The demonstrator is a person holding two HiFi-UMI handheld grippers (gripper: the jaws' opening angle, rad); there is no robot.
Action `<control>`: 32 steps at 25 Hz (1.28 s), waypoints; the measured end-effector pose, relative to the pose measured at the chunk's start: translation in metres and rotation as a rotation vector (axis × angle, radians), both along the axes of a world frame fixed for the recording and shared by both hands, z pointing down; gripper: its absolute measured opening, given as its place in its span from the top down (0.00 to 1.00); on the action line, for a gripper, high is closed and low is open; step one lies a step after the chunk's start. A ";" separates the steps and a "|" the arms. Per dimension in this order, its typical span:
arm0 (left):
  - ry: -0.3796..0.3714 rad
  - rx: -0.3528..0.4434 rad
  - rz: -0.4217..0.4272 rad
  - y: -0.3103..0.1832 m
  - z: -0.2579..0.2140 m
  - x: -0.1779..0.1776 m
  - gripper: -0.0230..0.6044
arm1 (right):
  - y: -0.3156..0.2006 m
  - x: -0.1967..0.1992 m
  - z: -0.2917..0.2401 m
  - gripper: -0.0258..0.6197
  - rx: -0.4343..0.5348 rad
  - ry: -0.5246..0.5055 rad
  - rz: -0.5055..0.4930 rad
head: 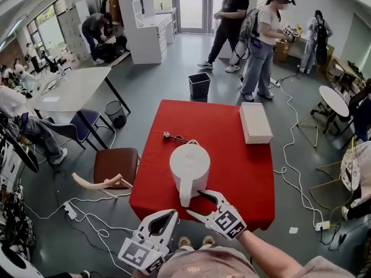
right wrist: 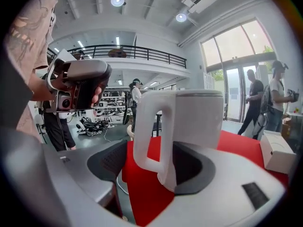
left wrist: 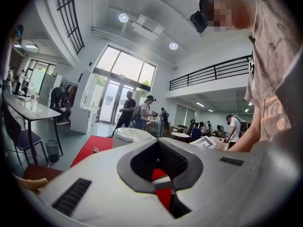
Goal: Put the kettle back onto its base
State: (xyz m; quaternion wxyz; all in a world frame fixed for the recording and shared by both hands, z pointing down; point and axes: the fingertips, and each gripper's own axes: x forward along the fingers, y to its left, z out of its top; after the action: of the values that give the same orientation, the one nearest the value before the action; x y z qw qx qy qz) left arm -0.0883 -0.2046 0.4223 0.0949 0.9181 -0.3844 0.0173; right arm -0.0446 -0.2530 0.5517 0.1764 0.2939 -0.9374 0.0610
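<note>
White and upright, the kettle [head: 189,165] stands near the middle of the red tabletop [head: 243,172], with its handle [head: 185,194] turned toward the person. On that same side of the kettle sits the right tool [head: 193,202], jaws spread wide and the loop of the handle standing between them. In the right gripper view the jaws are too far apart to pinch the handle, so this tool grips nothing. The left tool [head: 173,213] hangs further from the kettle, off the tabletop's near edge, its jaws closed tip to tip and empty. The right tool is therefore the nearer one, and the handle's long axis runs upright across its opening. Beyond the kettle a cord [head: 177,138] trails out from under it. I cannot see the base, which I judge lies hidden beneath the kettle, so the kettle looks already seated. A straight pull back from the kettle, clear of the handle, seems all that is left
</note>
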 end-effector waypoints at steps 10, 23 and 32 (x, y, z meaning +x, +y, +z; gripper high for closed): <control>0.006 0.011 0.015 0.015 -0.003 0.037 0.97 | 0.032 0.052 -0.050 0.72 0.069 -0.087 0.014; 0.024 0.010 0.000 0.041 -0.007 0.066 0.97 | 0.081 0.088 -0.096 0.96 0.105 -0.188 -0.069; 0.024 0.034 0.022 0.061 -0.011 0.061 0.97 | 0.099 0.073 -0.096 0.95 0.118 -0.176 -0.069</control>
State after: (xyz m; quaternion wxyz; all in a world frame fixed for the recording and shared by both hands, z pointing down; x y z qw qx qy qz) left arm -0.0273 -0.1431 0.4114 0.0837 0.9240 -0.3732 0.0008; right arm 0.0288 -0.1543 0.4559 0.0780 0.2650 -0.9608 0.0253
